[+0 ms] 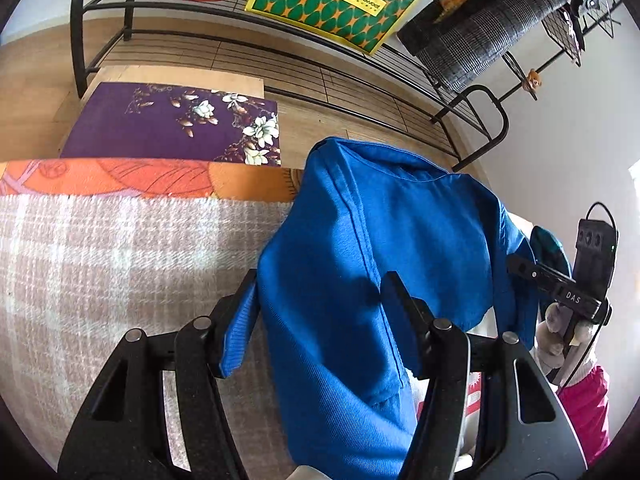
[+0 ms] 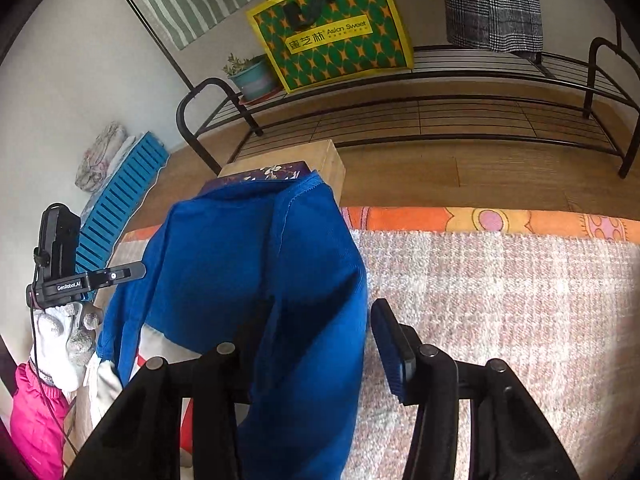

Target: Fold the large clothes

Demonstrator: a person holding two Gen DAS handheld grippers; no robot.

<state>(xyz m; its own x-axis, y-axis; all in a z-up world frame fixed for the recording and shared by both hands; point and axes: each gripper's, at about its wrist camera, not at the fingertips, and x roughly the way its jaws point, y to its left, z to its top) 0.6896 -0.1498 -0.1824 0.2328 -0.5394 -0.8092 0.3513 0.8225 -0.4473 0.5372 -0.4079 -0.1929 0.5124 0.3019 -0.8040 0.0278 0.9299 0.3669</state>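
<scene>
Blue garment (image 1: 360,264) hangs bunched between both tools, lifted above the pale checked blanket (image 1: 112,256) that covers the near work surface; an orange patterned sheet (image 1: 132,178) shows at the blanket's far edge. Likely held up this way so the cloth drops straight and can be spread flat on the blanket before any fold

Left gripper (image 1: 320,292): jaws roughly half open, cloth draped thickly between and over them. A ribbed cuff or hem hangs at the left finger. Right finger stands in front of the fabric. Whether the pads truly pinch or the cloth only hangs over them cannot be told from this view

Right gripper (image 2: 316,332): about half open. Left finger buried under the blue fabric; right finger bare, its ribbed pad (image 2: 394,356) apart from the cloth, with blanket showing in the gap. Reads as draped over one finger, not clamped

Gloved hand (image 2: 60,344) with pink sleeve carries the left tool, seen at the left of the right wrist view

Far side: wire rack (image 2: 440,120) with a green-yellow bag (image 2: 332,36) and a plant pot (image 2: 254,76)
</scene>
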